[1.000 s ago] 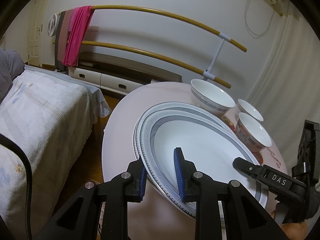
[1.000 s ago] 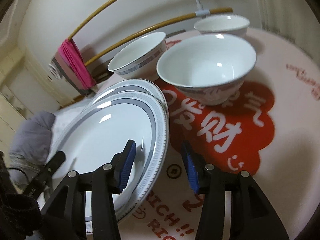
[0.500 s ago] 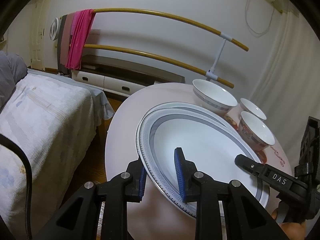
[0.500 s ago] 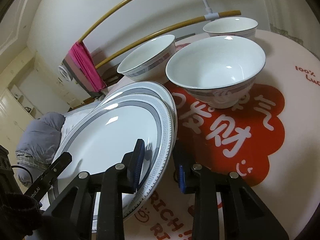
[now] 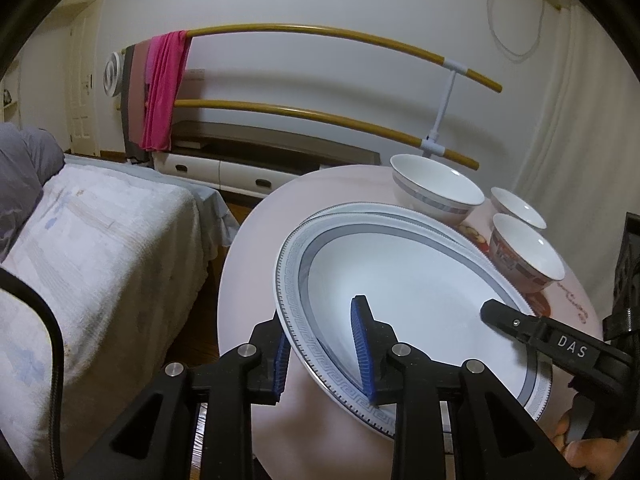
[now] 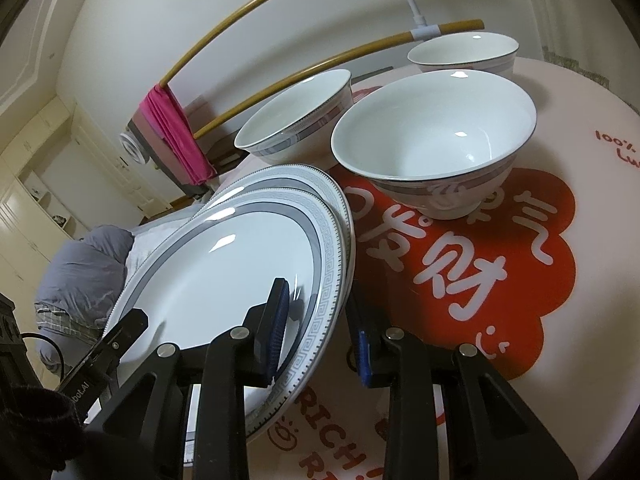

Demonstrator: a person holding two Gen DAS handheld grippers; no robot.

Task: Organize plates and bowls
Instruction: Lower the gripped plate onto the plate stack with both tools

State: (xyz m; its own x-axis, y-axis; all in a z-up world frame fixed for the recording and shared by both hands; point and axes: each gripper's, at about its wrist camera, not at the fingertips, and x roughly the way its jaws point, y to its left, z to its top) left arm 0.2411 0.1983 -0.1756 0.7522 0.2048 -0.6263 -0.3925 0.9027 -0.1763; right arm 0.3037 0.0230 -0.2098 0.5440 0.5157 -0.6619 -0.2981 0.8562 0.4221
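The top plate (image 5: 420, 300) is white with a broad grey band and a pale key-pattern border at its rim, and it lies tilted on a second plate (image 6: 320, 178) of the same pattern, whose edge shows beyond it on the far side. Both sit at the near edge of the round pink table (image 5: 256, 272), which carries a red cloud-shaped print with white characters. I count two plates and three white bowls with grey bands: a large bowl (image 6: 434, 140) nearest, another bowl (image 6: 296, 114) behind the plates, and a smaller bowl (image 6: 464, 54) farthest back, all standing upright and apart from the plates. The left claw (image 5: 322, 350) is nearly drawn together, its blue pads pinching the top plate's rim on one side. The right claw (image 6: 320, 334) has just narrowed and clamps the rim on the opposite side, one pad on the plate's face, the other beneath its edge.
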